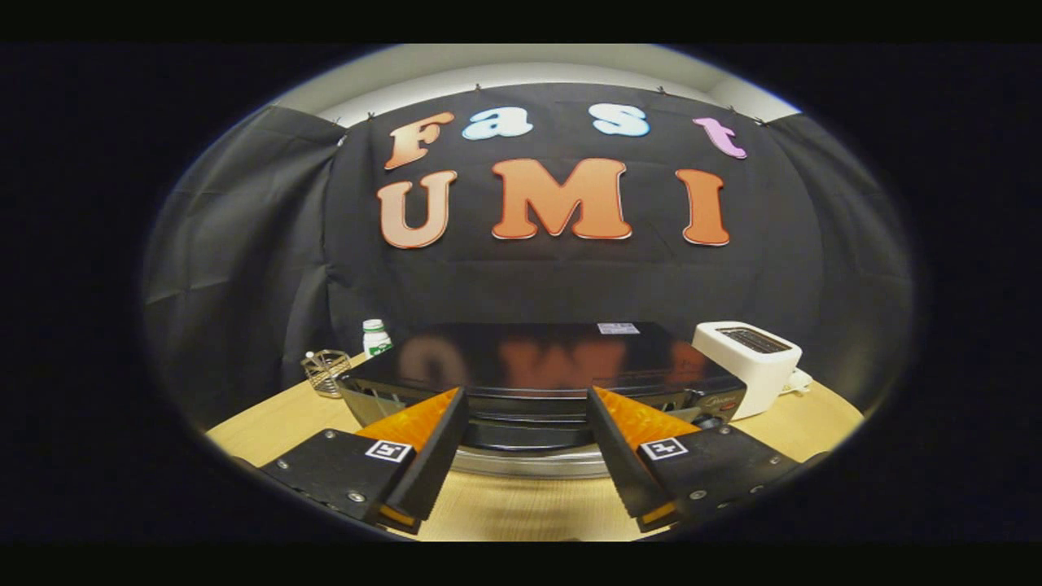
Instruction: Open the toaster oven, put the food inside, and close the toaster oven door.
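- The toaster oven (541, 370) stands on the wooden table (521, 509), just ahead of the fingers, with its glossy black top facing the camera and its front turned toward the gripper (527, 435).
- The gripper is open and holds nothing; its two fingers (435, 443) stand well apart, one on each side of the dark handle bar (529, 435) of the door.
- The door seems closed, but the front is seen from above and partly hidden, so I cannot tell for sure.
- I judge the oven to be heavy and stiff; it should stay in place when the door is pulled gently.
- The handle bar is the natural place to take hold. It looks smooth, so the fingers may slip if they close only on its edge.
- The door probably has a glass pane and a hinge at the bottom, so a slow pull outward and down is safer than a jerk.
- The metal rim (529, 464) under the handle looks shiny and gives no good grip.
- Beyond the right finger stands a white pop-up toaster (749, 362); beyond the left finger are a wire basket (326, 372) and a small white bottle (375, 336).
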`<state>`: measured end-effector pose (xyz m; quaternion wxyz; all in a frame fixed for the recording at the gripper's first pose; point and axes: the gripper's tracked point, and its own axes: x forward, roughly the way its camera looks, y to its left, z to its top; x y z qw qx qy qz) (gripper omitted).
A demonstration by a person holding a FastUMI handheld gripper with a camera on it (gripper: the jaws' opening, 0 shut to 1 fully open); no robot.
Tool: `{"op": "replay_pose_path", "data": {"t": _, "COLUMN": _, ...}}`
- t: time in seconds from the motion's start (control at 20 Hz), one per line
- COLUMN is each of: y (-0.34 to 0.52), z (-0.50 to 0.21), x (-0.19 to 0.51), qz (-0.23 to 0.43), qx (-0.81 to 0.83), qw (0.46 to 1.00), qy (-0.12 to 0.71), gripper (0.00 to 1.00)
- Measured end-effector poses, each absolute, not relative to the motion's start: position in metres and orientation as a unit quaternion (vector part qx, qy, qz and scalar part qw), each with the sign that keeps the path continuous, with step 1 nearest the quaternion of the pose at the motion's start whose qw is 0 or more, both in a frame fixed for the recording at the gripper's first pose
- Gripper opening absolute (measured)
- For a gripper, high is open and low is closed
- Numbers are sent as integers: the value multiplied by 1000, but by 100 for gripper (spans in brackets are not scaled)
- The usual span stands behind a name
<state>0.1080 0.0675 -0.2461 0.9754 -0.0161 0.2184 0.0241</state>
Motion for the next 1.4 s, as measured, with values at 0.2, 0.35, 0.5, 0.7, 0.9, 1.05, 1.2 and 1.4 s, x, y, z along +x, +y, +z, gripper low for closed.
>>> {"op": "replay_pose_path", "data": {"t": 0.2, "y": 71, "z": -248, "x": 73, "qz": 42, "qx": -34, "qw": 972, "qy": 231, "gripper": 86}}
{"op": "replay_pose_path", "data": {"t": 0.35, "y": 72, "z": -257, "x": 42, "qz": 55, "qx": -45, "qw": 966, "qy": 250, "gripper": 86}}
{"op": "replay_pose_path", "data": {"t": 0.5, "y": 73, "z": -267, "x": 18, "qz": 67, "qx": -50, "qw": 960, "qy": 267, "gripper": 86}}
{"op": "replay_pose_path", "data": {"t": 0.7, "y": 74, "z": -285, "x": -7, "qz": 79, "qx": -16, "qw": 952, "qy": 295, "gripper": 86}}
{"op": "replay_pose_path", "data": {"t": 0.9, "y": 79, "z": -307, "x": -27, "qz": 99, "qx": 56, "qw": 933, "qy": 342, "gripper": 86}}
{"op": "replay_pose_path", "data": {"t": 1.05, "y": 82, "z": -329, "x": -40, "qz": 102, "qx": 95, "qw": 913, "qy": 384, "gripper": 85}}
{"op": "replay_pose_path", "data": {"t": 1.2, "y": 80, "z": -347, "x": -47, "qz": 97, "qx": 132, "qw": 895, "qy": 416, "gripper": 83}}
{"op": "replay_pose_path", "data": {"t": 1.4, "y": 71, "z": -355, "x": -41, "qz": 84, "qx": 147, "qw": 892, "qy": 419, "gripper": 78}}
